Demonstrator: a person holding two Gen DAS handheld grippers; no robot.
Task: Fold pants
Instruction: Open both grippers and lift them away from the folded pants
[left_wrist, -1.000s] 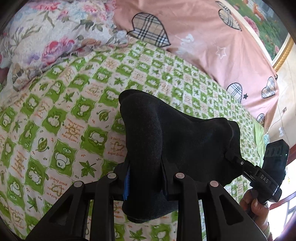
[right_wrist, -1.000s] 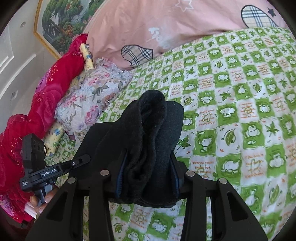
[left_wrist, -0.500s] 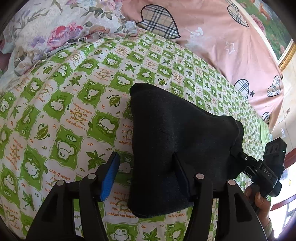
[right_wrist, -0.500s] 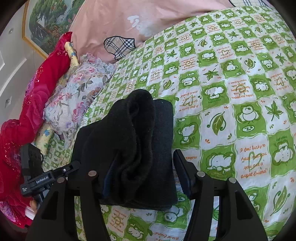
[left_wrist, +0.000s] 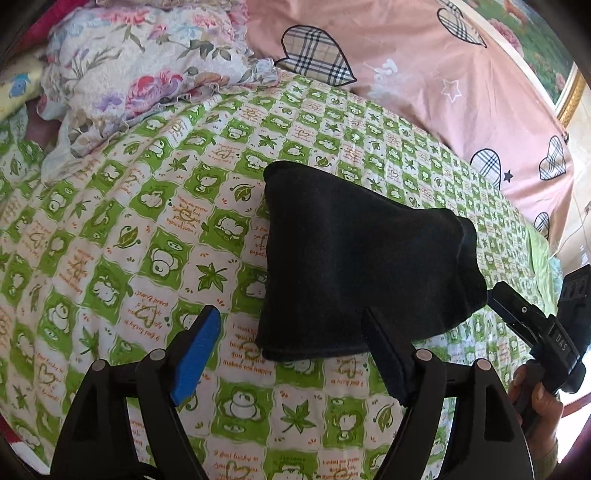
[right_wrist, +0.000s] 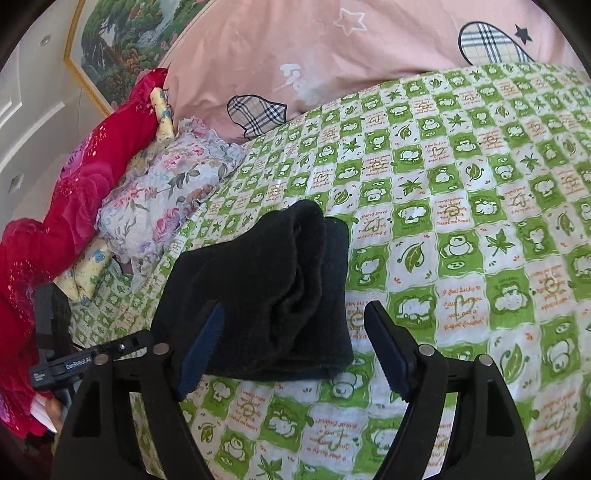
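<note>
- The left gripper is nearest in its own view: its two fingers stand wide apart and hold nothing, with the blue pad over bare sheet and the other finger at the near right edge of the cloth.
- The right gripper is also spread open; its fingers stand on both sides of the near end of the bundle, and I cannot tell if they touch it.
- The pants lie just beyond the fingertips as a compact black bundle, resting flat on the green checked bedsheet. From the right side, the layers are seen stacked, with a rounded fold on top.
- I judge the folding is nearly finished or finished: the bundle is small, roughly rectangular, and lies by itself. Perhaps only smoothing or moving away the hands is left.
- Compared with one second ago, both grippers then pinched the cloth and held it up; half a second ago the left one was already opening. Now both are released and drawn back a little, and the bundle has settled lower on the bed.
- Farther away are the flowered pillow and the pink cover with checked hearts, both well apart from the pants.
</note>
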